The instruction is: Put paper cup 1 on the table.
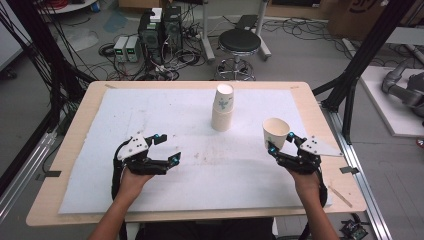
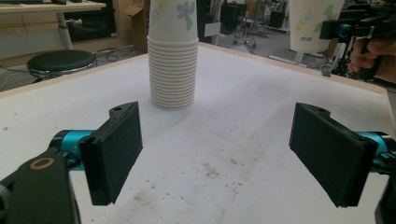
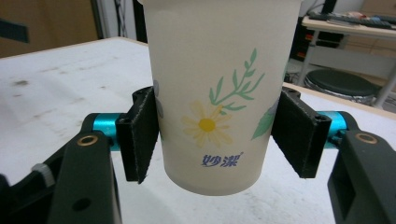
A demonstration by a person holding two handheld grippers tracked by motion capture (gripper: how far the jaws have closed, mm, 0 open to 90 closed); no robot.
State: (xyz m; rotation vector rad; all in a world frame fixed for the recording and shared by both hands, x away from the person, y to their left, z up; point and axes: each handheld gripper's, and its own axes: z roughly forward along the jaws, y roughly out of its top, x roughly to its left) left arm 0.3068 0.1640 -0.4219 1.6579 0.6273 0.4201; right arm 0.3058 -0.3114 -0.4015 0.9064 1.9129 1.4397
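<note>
A stack of white paper cups (image 1: 223, 107) with flower prints stands upright at the middle back of the white mat, also seen ahead in the left gripper view (image 2: 173, 60). My right gripper (image 1: 282, 144) is shut on a single flowered paper cup (image 1: 275, 132), held upright just above the mat at the right; both pads press its sides (image 3: 215, 93). My left gripper (image 1: 167, 148) rests at the left front, open, nothing between its pads (image 2: 119, 149). In the left gripper view the held cup (image 2: 310, 23) appears far right.
A white mat (image 1: 150, 115) covers the wooden table (image 1: 75, 130). A black stool (image 1: 239, 42), computer boxes (image 1: 160, 30) and cables lie on the floor behind the table. Black frame posts (image 1: 360, 65) stand at the right.
</note>
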